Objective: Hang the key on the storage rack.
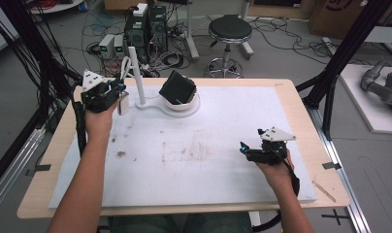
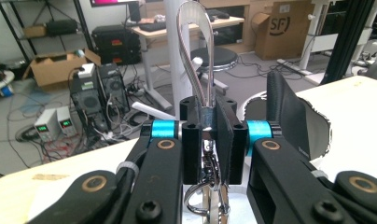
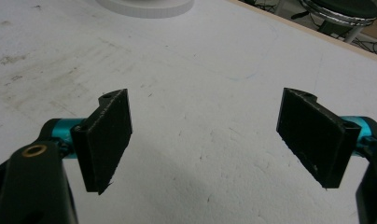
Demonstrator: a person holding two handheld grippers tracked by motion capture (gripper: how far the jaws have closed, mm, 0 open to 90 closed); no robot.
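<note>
The left claw [image 1: 117,92], clamped tight on a strap loop [image 2: 194,56] with a metal clip [image 2: 207,196] at the table's [image 1: 281,92] ten o'clock, should probably lift the loop squarely over the white post [image 1: 136,73] at eleven while the right claw [image 1: 250,148] idles wide open and empty.

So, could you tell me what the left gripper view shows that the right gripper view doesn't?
Left gripper view alone: the left gripper shut on a strap loop with a metal clasp hanging below, a white post behind it, a black cube at right, and the room with computer towers.

Right gripper view alone: the right gripper, open and holding nothing, over a stained patch of board.

Both: the white board and the white stand base.
</note>
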